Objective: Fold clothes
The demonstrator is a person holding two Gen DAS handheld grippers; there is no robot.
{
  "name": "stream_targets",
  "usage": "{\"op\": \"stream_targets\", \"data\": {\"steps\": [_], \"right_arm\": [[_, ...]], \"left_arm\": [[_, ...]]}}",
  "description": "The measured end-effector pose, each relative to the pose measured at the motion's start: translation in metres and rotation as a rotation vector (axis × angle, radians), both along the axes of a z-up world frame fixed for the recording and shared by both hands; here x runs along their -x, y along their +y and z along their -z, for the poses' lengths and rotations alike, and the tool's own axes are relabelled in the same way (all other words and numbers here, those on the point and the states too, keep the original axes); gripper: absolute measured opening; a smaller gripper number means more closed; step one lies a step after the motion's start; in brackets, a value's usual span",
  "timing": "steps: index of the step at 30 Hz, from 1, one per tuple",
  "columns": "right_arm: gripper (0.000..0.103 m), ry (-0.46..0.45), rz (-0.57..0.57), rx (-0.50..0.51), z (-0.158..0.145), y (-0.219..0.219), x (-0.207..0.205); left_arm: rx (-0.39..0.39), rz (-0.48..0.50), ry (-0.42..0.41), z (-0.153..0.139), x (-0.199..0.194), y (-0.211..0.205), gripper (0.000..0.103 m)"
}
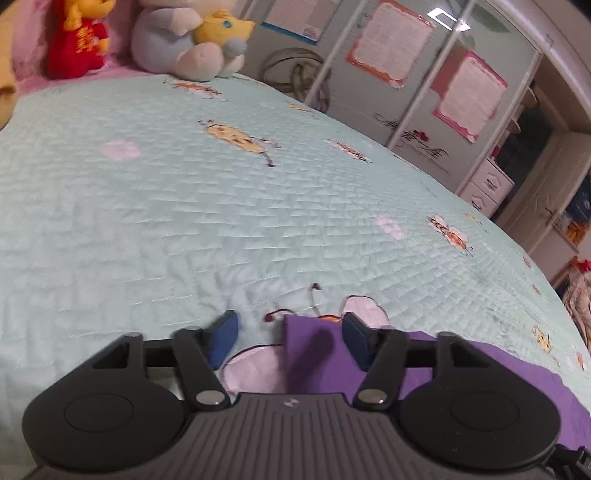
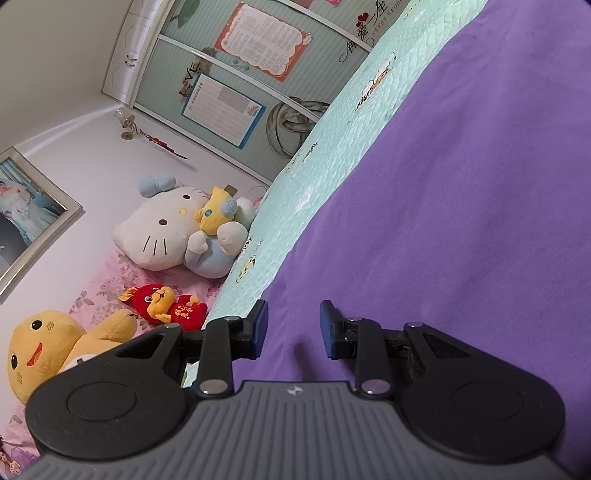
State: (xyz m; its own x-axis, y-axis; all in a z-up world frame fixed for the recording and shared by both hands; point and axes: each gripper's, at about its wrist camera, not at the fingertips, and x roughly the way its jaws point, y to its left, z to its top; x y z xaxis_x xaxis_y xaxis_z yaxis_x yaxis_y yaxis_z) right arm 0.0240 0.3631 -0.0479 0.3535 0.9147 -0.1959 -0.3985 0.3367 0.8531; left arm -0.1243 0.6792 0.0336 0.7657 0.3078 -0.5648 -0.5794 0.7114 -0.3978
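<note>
Garment: a plain purple cloth garment (image 2: pixel 443 206) lies spread flat on the pale green quilted bedspread (image 1: pixel 221 206).
Left gripper (image 1: pixel 288 341): jaws wide apart, nothing held, over the garment's corner.
Right gripper (image 2: pixel 293 328): jaws wide apart, empty, above the garment near its edge on the bedspread.

Both views are being lit evenly by soft indoor light, and a ceiling lamp (image 1: pixel 448 18) is being reflected as a bright patch in the wardrobe door (image 1: pixel 491 59). A soft shadow is being cast on the purple garment (image 1: pixel 314 354) just below the left claw (image 1: pixel 290 338). The left view is being smeared by motion blur, most strongly around the plush toys (image 1: pixel 184 40). Straight lines are being bent at the fisheye edges, and the corners are being darkened.
</note>
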Motion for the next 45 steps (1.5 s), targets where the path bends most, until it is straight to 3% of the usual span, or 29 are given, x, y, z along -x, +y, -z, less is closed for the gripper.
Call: {"op": "stream_targets", "data": {"steps": [1, 5, 7, 10, 11, 13, 16, 19, 23, 25, 26, 28, 30, 34, 36, 38, 42, 45], "right_arm": [[0.031, 0.0, 0.0, -0.001, 0.0, 0.0, 0.0], [0.031, 0.001, -0.001, -0.001, 0.0, 0.0, -0.001], [0.031, 0.001, -0.002, -0.001, 0.0, 0.0, -0.001], [0.031, 0.002, -0.002, -0.003, 0.0, -0.001, -0.002], [0.031, 0.002, -0.002, -0.003, 0.0, -0.001, -0.002], [0.031, 0.003, -0.002, -0.004, 0.0, 0.0, -0.002], [0.031, 0.006, -0.002, -0.008, 0.0, 0.001, -0.002], [0.032, 0.022, -0.007, -0.026, 0.0, 0.001, -0.004], [0.037, 0.075, 0.04, -0.065, -0.007, -0.016, -0.009], [0.04, 0.021, 0.181, -0.018, -0.029, -0.048, -0.009], [0.046, -0.019, 0.232, -0.007, -0.041, -0.068, -0.012], [0.052, -0.103, 0.302, 0.012, -0.067, -0.108, -0.022], [0.06, -0.247, 0.311, 0.133, -0.092, -0.135, -0.043], [0.062, -0.482, 0.193, 0.478, -0.111, -0.14, -0.105], [0.062, -0.56, 0.103, 0.616, -0.112, -0.135, -0.136], [0.062, -0.586, -0.019, 0.653, -0.104, -0.124, -0.162], [0.062, -0.672, -0.288, 0.717, -0.093, -0.078, -0.179], [0.062, -0.768, -0.416, 0.82, -0.084, -0.044, -0.176]], "left_arm": [[-0.002, 0.027, 0.007, 0.0, -0.003, -0.002, 0.004], [-0.21, -0.021, 0.105, -0.011, -0.009, -0.02, 0.005], [-0.205, -0.044, 0.143, -0.004, -0.014, -0.018, 0.007], [-0.246, -0.115, 0.189, -0.001, -0.019, -0.025, 0.018], [-0.253, -0.162, 0.196, -0.003, -0.017, -0.027, 0.038], [-0.271, -0.259, 0.206, -0.007, -0.013, -0.033, 0.056], [-0.316, -0.372, 0.17, -0.023, 0.003, -0.058, 0.053], [-0.227, -0.284, 0.041, -0.039, 0.01, -0.094, 0.054], [-0.076, -0.263, -0.025, -0.049, -0.005, -0.144, 0.054], [-0.006, -0.267, -0.06, -0.049, -0.019, -0.168, 0.054], [0.013, -0.256, -0.083, -0.045, -0.029, -0.18, 0.054], [0.052, -0.234, -0.128, -0.038, -0.048, -0.205, 0.054], [0.053, -0.195, -0.157, -0.025, -0.071, -0.229, 0.054], [0.022, -0.134, -0.148, 0.024, -0.1, -0.259, 0.054], [0.0, -0.125, -0.188, 0.03, -0.095, -0.261, 0.059], [0.022, -0.113, -0.22, 0.032, -0.092, -0.257, 0.067], [0.067, -0.088, -0.284, 0.036, -0.085, -0.249, 0.065], [0.069, -0.078, -0.29, 0.036, -0.085, -0.249, 0.066]]}}
